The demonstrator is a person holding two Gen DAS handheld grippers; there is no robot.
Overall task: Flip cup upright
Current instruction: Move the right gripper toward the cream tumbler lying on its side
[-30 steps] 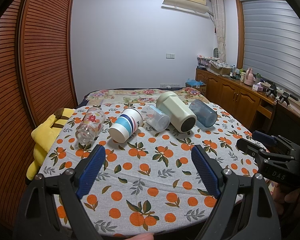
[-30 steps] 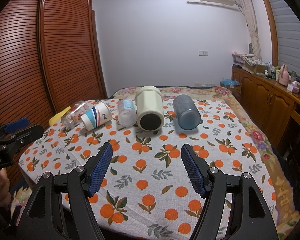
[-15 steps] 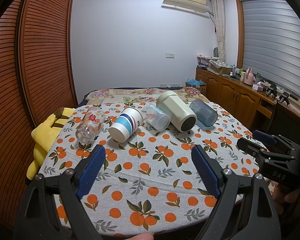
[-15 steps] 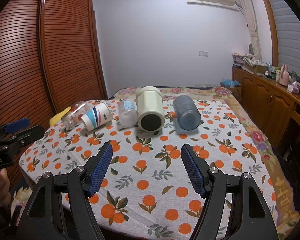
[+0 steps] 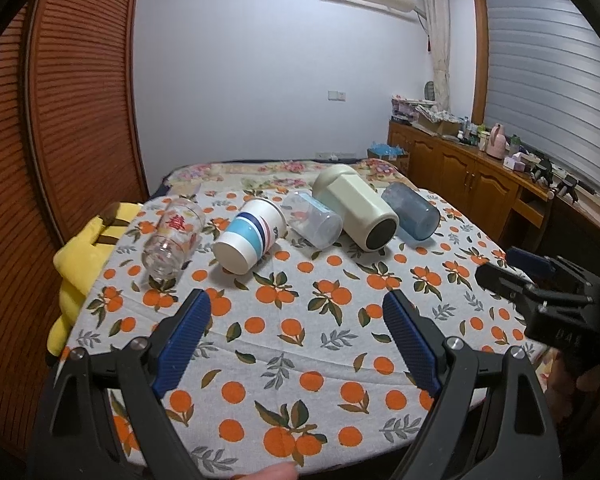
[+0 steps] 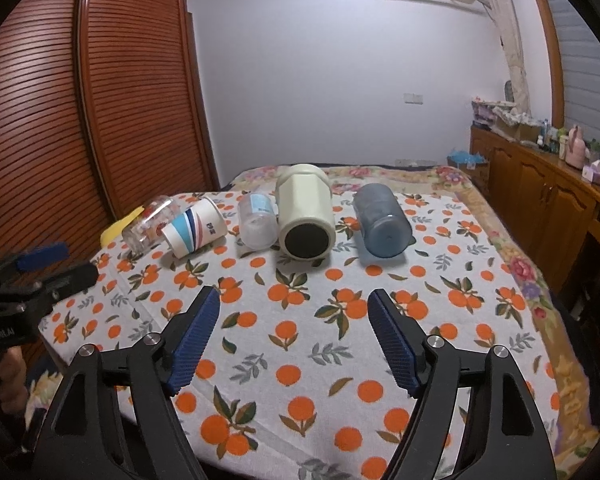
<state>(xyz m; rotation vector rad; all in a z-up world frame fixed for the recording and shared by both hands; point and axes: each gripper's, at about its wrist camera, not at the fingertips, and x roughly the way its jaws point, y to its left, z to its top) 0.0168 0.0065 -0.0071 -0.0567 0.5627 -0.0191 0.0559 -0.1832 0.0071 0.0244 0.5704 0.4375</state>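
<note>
Several cups lie on their sides in a row on the orange-print cloth: a clear glass with red print (image 5: 172, 236) (image 6: 150, 228), a striped paper cup (image 5: 250, 236) (image 6: 194, 232), a small clear plastic cup (image 5: 312, 220) (image 6: 257, 222), a cream tumbler (image 5: 356, 212) (image 6: 306, 216) and a blue-grey cup (image 5: 411, 211) (image 6: 382, 220). My left gripper (image 5: 296, 320) is open and empty, short of the row. My right gripper (image 6: 294, 320) is open and empty, facing the cream tumbler and well short of it.
The table (image 6: 292, 344) stands before a bed. A yellow plush toy (image 5: 82, 256) lies at the table's left edge. A wooden wardrobe (image 6: 132, 92) is at left. A wooden sideboard (image 5: 472, 184) with clutter runs along the right wall.
Both grippers stay open. The right gripper has crept slightly forward toward the cups. Nothing on the table has moved.
</note>
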